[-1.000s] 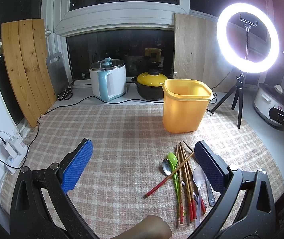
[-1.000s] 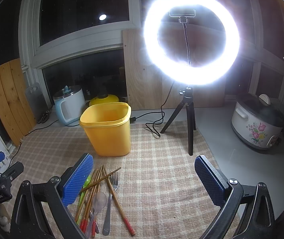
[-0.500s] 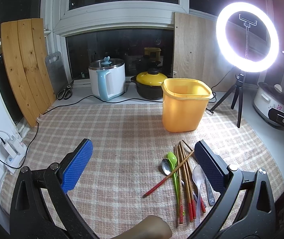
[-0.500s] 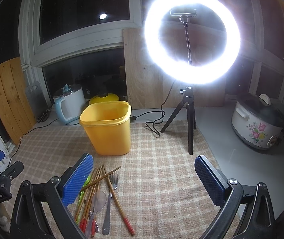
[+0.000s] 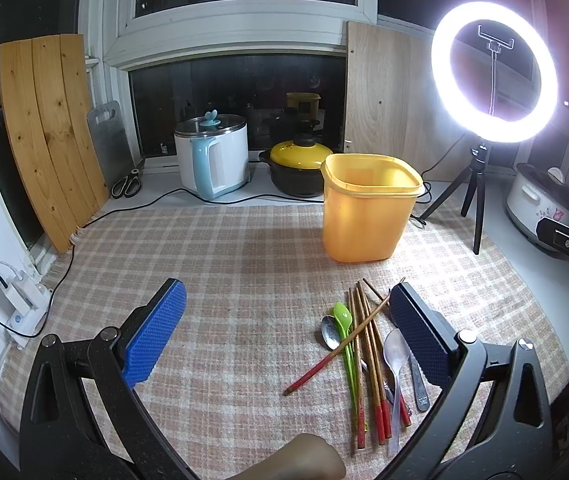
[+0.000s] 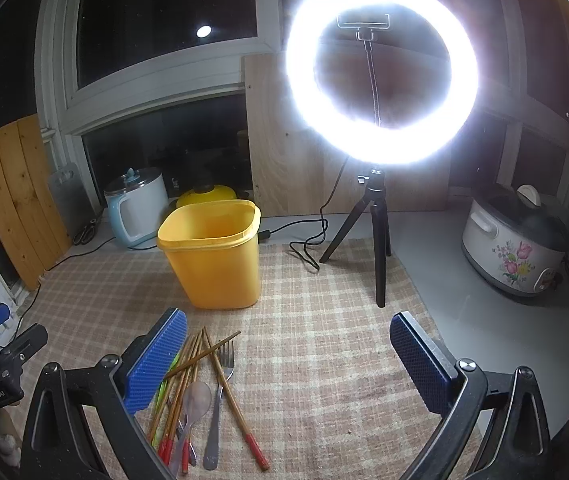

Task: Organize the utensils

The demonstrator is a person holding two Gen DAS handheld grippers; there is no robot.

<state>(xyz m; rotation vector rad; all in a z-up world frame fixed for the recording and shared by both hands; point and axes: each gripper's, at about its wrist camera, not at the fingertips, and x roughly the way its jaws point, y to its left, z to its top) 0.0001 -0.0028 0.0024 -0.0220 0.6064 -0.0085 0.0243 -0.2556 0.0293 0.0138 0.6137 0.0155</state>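
Covering the counter [image 6: 464,320], plaid mat [image 5: 244,248] beneath glaring ring light [image 5: 494,72].

Left gripper [image 5: 284,332] jaws wide apart, holding nothing, above the checked cloth [image 5: 224,264]. Landmark: yellow bin [image 5: 368,208], upright on the cloth. Nearer than the bin, red-tipped chopsticks [image 5: 368,360] lie bundled with a green spoon [image 5: 344,320], metal spoon [image 5: 329,332] and clear plastic spoon [image 5: 397,354]; one chopstick crosses them diagonally.

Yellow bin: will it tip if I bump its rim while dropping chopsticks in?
Probably yes. The yellow bin is tall, thin-walled plastic, looks empty, and narrows toward its base, so likely light. The woven cloth may resist sliding, favouring a tip.
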